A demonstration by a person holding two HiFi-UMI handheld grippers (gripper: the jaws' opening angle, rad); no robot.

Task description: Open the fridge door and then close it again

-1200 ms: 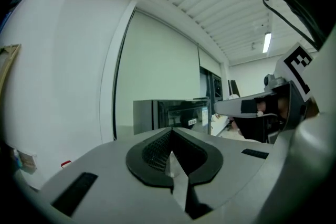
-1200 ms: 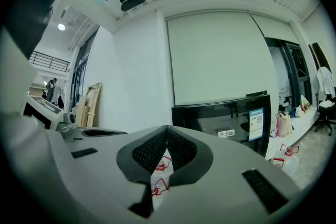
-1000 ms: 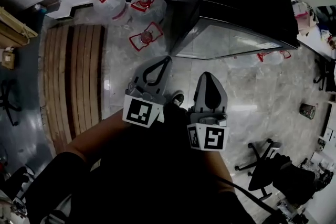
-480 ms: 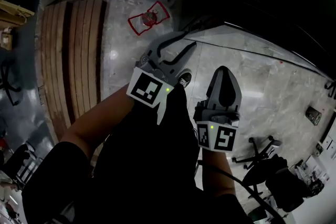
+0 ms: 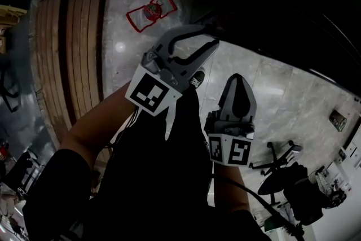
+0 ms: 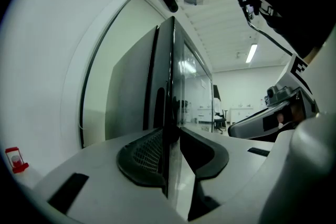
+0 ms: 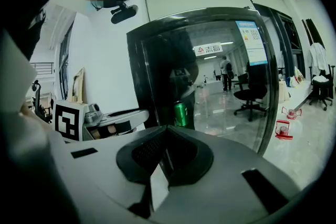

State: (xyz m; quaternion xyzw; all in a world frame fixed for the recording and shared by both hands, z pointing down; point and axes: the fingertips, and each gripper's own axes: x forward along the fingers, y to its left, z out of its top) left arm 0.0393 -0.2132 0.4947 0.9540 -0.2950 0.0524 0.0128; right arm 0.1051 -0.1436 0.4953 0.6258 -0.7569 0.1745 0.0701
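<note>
The fridge point(image 5: 282, 3) is a tall black cabinet with a glass door point(image 7: 220, 86); a green can point(image 7: 180, 113) shows inside. My left gripper point(image 5: 213, 45) reaches the door's free edge at the upper middle of the head view. In the left gripper view the door edge point(image 6: 169, 71) runs straight down between the two pads, and my left gripper point(image 6: 171, 140) is shut on it. My right gripper point(image 5: 237, 78) hangs lower and to the right, short of the fridge. Its jaws are together with nothing between them, and this right gripper point(image 7: 167, 134) faces the glass door.
Water jugs with red handles point(image 5: 151, 11) stand on the marble floor left of the fridge; another jug point(image 7: 283, 128) sits by the fridge's right side. A slatted wooden platform point(image 5: 67, 53) lies at the left. A black office chair point(image 5: 282, 178) stands at the lower right.
The head camera and both grippers have moved closer to the fridge. My left gripper has reached forward to the door edge and taken hold of it. The right gripper stays shut.
</note>
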